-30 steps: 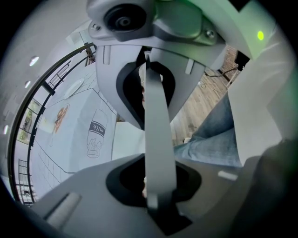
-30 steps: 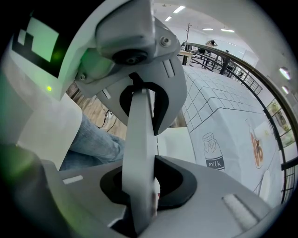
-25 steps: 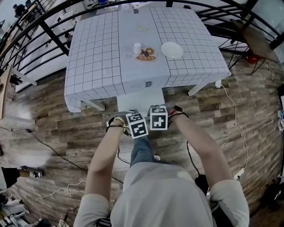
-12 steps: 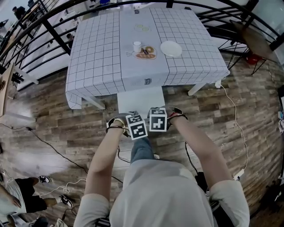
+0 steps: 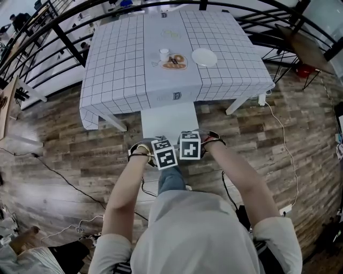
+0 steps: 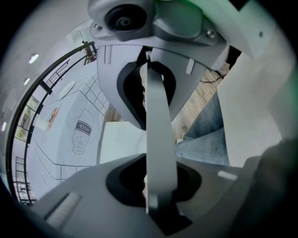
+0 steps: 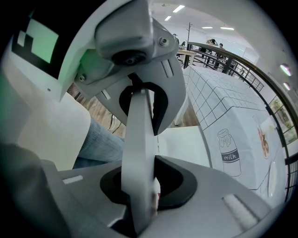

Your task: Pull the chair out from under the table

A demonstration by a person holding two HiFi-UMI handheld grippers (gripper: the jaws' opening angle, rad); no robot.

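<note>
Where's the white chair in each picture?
Head view: chair in the middle, seat sticking out below the tablecloth edge.
Left gripper view: chair seat left of centre, its back between the jaws.
Right gripper view: chair seat right of centre, back between the jaws.
Shared landmark: milk bottle drawing on the tablecloth, seen in all three.

We saw bright, even indoor light, soft shadows. Ceiling strip lights (image 7: 177, 8) glared in the right gripper view. Strong fisheye bending at edges; gripper views had black corners, blurred close-up parts.
</note>
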